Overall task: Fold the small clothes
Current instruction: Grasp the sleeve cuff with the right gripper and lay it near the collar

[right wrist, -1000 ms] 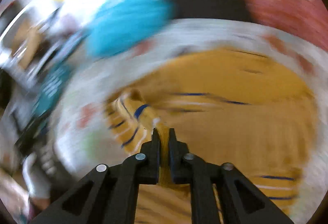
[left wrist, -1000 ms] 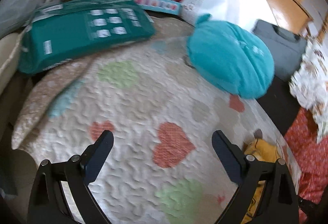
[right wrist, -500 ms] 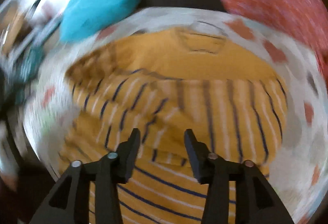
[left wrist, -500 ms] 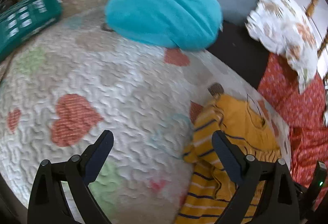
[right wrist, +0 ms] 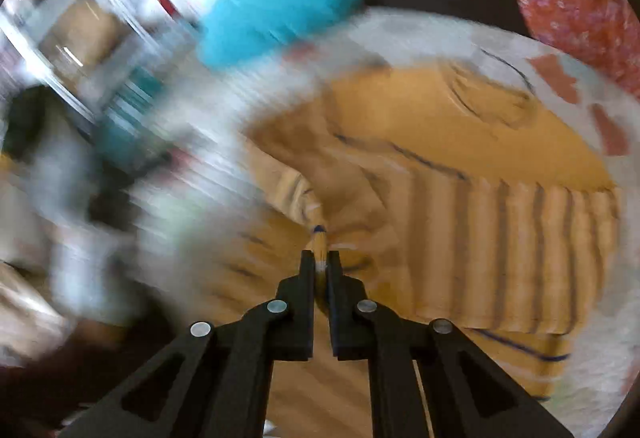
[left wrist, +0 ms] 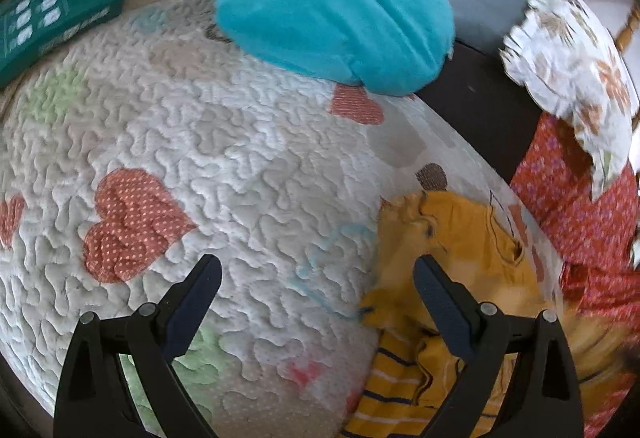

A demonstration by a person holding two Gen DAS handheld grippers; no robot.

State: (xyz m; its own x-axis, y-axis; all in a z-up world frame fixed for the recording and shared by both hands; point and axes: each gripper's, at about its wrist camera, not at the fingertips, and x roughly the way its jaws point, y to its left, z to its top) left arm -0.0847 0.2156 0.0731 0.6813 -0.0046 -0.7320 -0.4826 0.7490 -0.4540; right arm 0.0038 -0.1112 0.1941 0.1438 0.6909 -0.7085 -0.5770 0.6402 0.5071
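Mustard-yellow striped cotton top [right wrist: 460, 165]: my right claw [right wrist: 319, 265], just closing, apparently pinches its fold for lifting; left claw [left wrist: 316, 284] gapes, ready.

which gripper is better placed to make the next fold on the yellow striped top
Right, probably. The right gripper is already shut on a pinch of the yellow striped top; the left gripper is open over the quilt, holding nothing.
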